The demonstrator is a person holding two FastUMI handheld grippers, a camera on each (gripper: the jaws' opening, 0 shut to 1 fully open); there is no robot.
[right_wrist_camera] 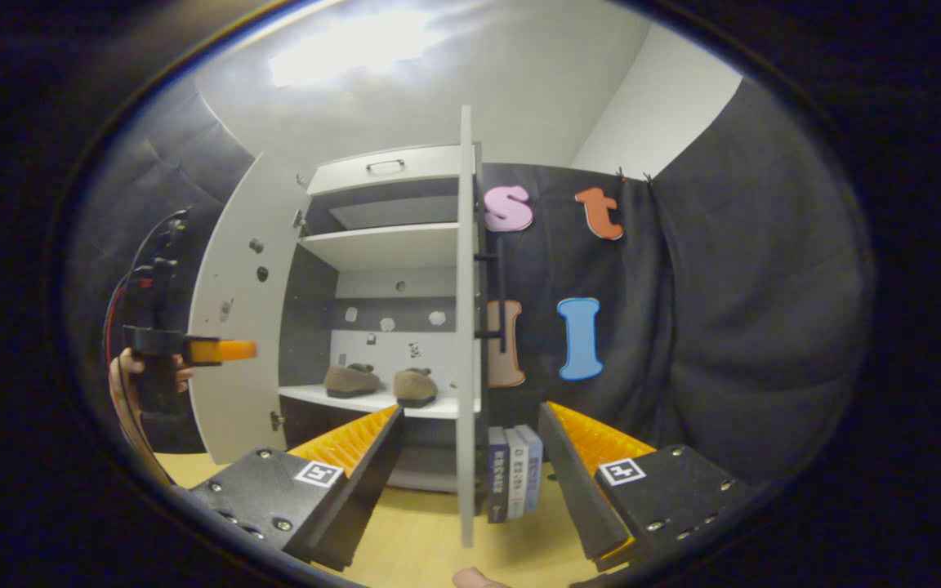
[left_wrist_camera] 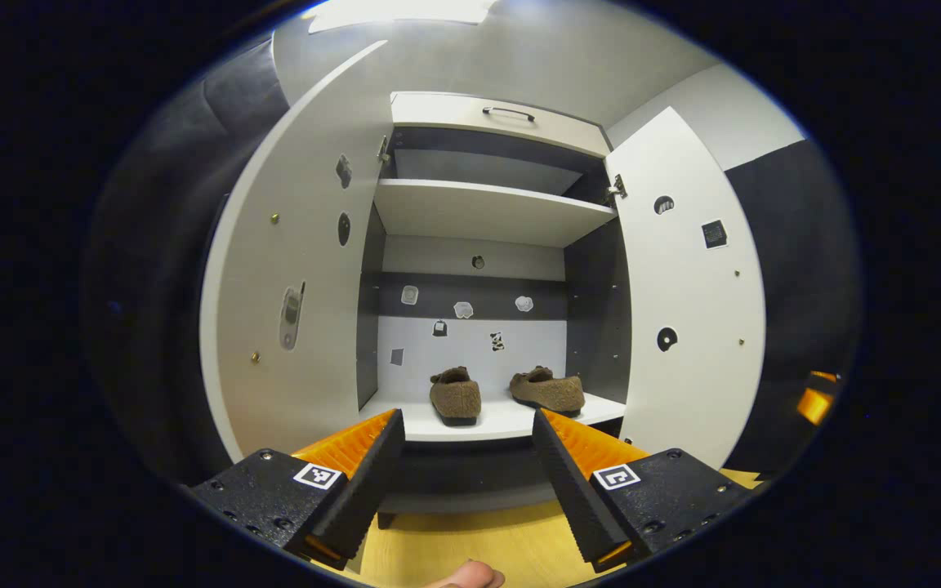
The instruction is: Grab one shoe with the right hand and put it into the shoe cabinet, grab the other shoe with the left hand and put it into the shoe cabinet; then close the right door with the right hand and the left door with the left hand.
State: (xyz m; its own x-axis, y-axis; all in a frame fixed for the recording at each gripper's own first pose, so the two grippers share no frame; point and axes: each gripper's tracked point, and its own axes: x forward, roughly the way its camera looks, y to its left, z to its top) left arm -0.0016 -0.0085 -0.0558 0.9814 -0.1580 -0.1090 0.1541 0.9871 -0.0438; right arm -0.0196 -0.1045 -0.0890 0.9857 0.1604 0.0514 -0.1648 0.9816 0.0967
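- Clearly, we are past the shoe steps: both shoes sit on the cabinet's lower shelf (left_wrist_camera: 511,420), the left shoe (left_wrist_camera: 455,397) at about 11 o'clock of the left gripper (left_wrist_camera: 466,453) and the right shoe (left_wrist_camera: 548,390) just beside it, apart and not touching.
- Our left gripper hangs released, jaws spread wide with nothing between them, squarely facing the open cabinet; the left door (left_wrist_camera: 291,278) stands swung out at 10 o'clock.
- Moving right, the right door (left_wrist_camera: 687,294) is also wide open, at 2 o'clock in the left gripper view.
- In the right gripper view we see that same right door (right_wrist_camera: 466,327) edge-on at 12 o'clock, between the jaws' line, with its bar handle (right_wrist_camera: 501,302) on the outer face.
- Our right gripper (right_wrist_camera: 470,457) is likewise released and empty.
- We judge the step in hand is closing the right door: we need to bring the right gripper against its outer face and push it toward 10 o'clock until it shuts, then the left door.
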